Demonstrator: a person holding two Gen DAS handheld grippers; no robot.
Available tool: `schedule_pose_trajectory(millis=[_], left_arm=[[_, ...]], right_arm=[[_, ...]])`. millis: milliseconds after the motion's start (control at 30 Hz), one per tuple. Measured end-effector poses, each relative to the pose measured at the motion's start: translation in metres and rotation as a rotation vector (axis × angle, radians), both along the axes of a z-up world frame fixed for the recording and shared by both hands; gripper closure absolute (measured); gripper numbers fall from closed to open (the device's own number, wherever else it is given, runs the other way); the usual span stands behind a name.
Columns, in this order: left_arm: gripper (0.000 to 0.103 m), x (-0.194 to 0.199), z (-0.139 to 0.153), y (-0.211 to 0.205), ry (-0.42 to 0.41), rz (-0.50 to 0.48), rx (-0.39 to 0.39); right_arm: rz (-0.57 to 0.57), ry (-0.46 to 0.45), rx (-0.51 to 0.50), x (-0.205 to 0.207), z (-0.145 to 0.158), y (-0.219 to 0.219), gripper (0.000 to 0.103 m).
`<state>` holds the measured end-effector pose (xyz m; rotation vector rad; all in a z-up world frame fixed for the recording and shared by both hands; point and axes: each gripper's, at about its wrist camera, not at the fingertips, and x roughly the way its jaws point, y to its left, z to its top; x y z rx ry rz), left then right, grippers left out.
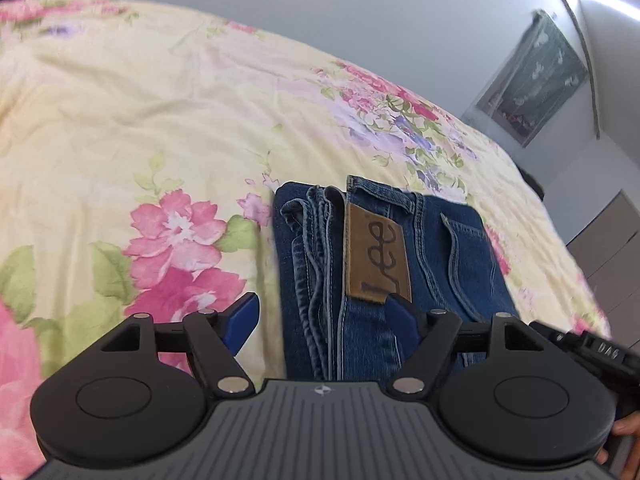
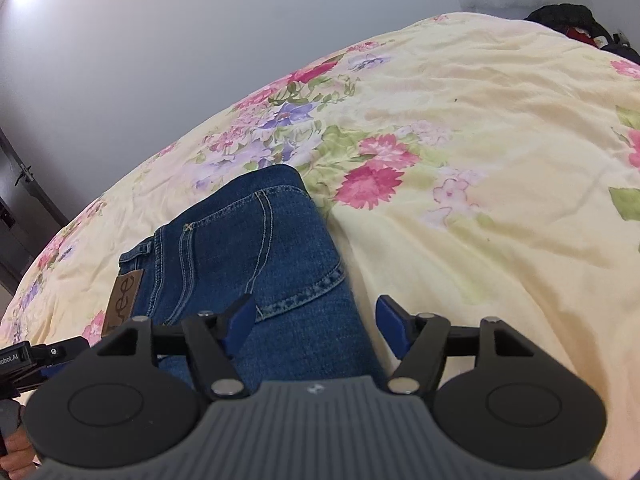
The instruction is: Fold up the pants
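Left wrist view takes in a bed (image 1: 120, 120) spread with a pale yellow floral sheet, pink and purple blooms scattered across it, and a grey wall (image 1: 320, 12) rising behind its far edge. Lying on that sheet is a pair of blue jeans (image 1: 440, 240), already folded into a compact stack. On this side the layered hems and seams of the stack show at its left edge, and a brown leather Lee patch (image 1: 376, 258) sits on the waistband, roughly in the middle of the visible denim. Right of the jeans and beyond the bed's edge hangs a dark framed picture (image 1: 536, 80) on the wall.

From the right wrist view the same jeans (image 2: 248, 248) lie toward the left part of the bed (image 2: 480, 160), with a back pocket stitched in pale thread facing up and the patch (image 2: 124, 296) at the stack's left edge. A dark heap of something (image 2: 568, 20) sits at the bed's far right corner; what it is cannot be told.

The left gripper (image 1: 326, 312) hovers at the near end of the jeans with its blue-tipped jaws spread wide, one tip over the sheet left of the stack and the other over the denim just below the patch. The right gripper (image 2: 316, 320) also has its jaws spread apart, straddling the stack's near right edge, one tip over the denim and one over the sheet.
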<state>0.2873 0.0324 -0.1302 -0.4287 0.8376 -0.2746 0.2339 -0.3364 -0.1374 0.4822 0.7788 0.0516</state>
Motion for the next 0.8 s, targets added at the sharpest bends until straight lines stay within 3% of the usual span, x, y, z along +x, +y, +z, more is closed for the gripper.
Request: schedule_pose_trajectory(millis=[167,400,567,800], left_arm=[[0.017,0.022,-0.024,0.011,0.047,0.015,-0.202],[0.014,0.041,-0.06,0.023,0.095,0.009,-0.386],[0.017,0.049,-0.063,0.02,0.082,-0.007,-0.411],[0.039,0.047,-0.055,0.012,0.066,-0.017,-0.339]], right_arm=[[0.024,0.078,0.174,0.028,-0.02,-0.021,0.039],[0.054,0.131,0.37,0.06,-0.041,-0.04,0.04],[0.082,0.153,0.419,0.082,-0.047,-0.04,0.044],[0.11,0.176,0.339,0.095,-0.041,-0.028,0.052]])
